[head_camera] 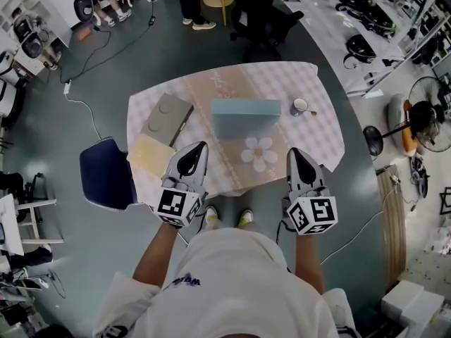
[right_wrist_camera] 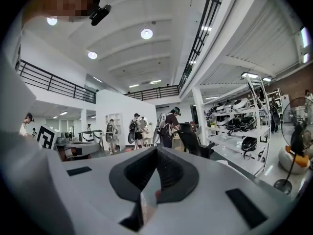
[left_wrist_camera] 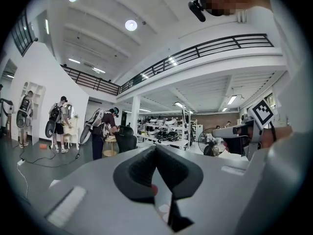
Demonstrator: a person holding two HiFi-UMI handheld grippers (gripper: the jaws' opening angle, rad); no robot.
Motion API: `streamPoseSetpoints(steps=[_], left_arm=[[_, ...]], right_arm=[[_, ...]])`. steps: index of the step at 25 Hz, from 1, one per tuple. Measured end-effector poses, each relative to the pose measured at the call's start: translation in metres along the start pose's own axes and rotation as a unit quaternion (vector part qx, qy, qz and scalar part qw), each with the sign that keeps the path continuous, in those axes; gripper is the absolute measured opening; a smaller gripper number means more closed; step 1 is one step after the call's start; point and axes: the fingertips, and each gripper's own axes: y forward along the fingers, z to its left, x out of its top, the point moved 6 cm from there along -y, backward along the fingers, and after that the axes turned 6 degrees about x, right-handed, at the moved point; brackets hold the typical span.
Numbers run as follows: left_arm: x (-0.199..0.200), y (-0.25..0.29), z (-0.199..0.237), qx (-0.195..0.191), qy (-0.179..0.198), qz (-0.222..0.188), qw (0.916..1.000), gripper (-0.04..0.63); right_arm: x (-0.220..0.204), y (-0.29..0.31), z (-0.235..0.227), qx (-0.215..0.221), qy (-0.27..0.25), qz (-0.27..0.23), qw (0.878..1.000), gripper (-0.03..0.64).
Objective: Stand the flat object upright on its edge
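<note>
Carefully: my left gripper (head_camera: 199, 151) and right gripper (head_camera: 295, 155) are pinched closed, empty; I should hold both near, clear of the seemingly upright blue box (head_camera: 245, 118).

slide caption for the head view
Left gripper and right gripper shut, empty, at the table edge; blue box stands centre.
</note>
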Motion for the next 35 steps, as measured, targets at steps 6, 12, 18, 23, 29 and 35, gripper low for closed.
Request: streamPoseSetpoints(steps=[6,12,18,23,29,35], left_arm=[[0.0003,-0.0012,-0.0037,-0.001,-0.003,0.001,1.0,0.002],[0.0017,-0.0023,-0.0036,-0.001,-0.003,0.004,1.0,0.002],[0.0025,-0.0043,-0.0058,-0.002,-0.001,0.001,1.0,0.002],[0.0064,-0.0038,-0.0071,-0.002,0.0,-0.003,1.0,0.002],[0.0068,-0.0023,-0.0052,0.0,-0.002,-0.003,1.0,0.002],[0.0053,-0.0022,-0.0053,0.001,-0.001,-0.001,1.0,0.002]], right_arm=[[0.0027,-0.0033,-0.0016,-0.002,-0.005,0.0,1.0,0.003],[0.0035,-0.0051,-0.0004,-0.004,-0.01,0.004,1.0,0.003],[0.0026,-0.0067,0.0017,-0.003,-0.018,0.006,1.0,0.002],[0.0049,-0.0074,0.0015,-0.002,-0.02,0.004,1.0,0.002],[0.0059,-0.0055,0.001,-0.002,-0.022,0.004,1.0,0.002],[0.0044,-0.0052,0.001,0.0,-0.022,0.006,1.0,0.002]])
